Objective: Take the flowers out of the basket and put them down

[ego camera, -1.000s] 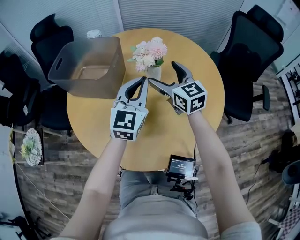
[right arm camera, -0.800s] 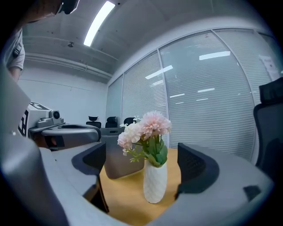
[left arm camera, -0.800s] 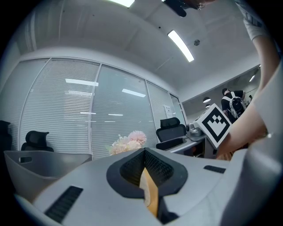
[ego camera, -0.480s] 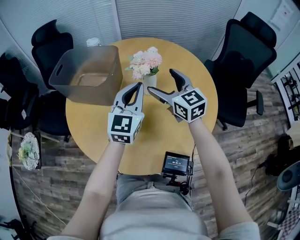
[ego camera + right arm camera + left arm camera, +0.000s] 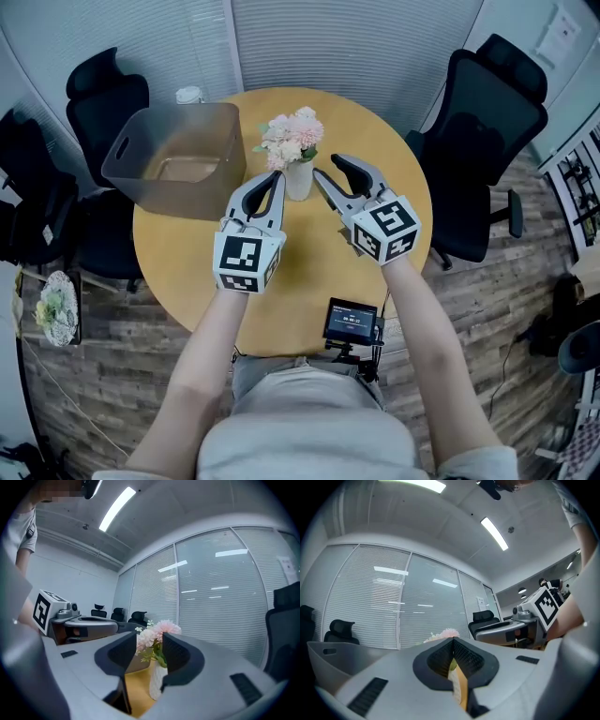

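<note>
The flowers (image 5: 292, 139), a small bunch of pale pink and cream blooms with a few green leaves, are set in a white vase (image 5: 298, 180). They are found upright on the table (image 5: 309, 272), just above the middle of the head view and outside the basket (image 5: 141, 173), which is placed just to their left. The basket is made of grey, see-through plastic with a handle slot in its near end.

The left gripper (image 5: 272, 180) is held just left of the vase with its jaws brought together, and nothing is caught between them. The right gripper (image 5: 335, 171) is held just right of the vase. Its jaws have just been closing and are now parted by a narrow gap. Nothing is gripped in it; in the right gripper view the flowers are only seen through the gap, beyond the tips.

The table is round, with a plain yellow-brown wooden top. A small screen (image 5: 350, 322) is mounted at its lower edge, and a small white object (image 5: 189, 95) is seen behind the basket. Black office chairs are placed at the upper left (image 5: 103, 94) and right (image 5: 487, 122). The floor (image 5: 94, 347) is laid with grey-brown planks, and glass walls with closed blinds (image 5: 319, 37) are seen at the top.
</note>
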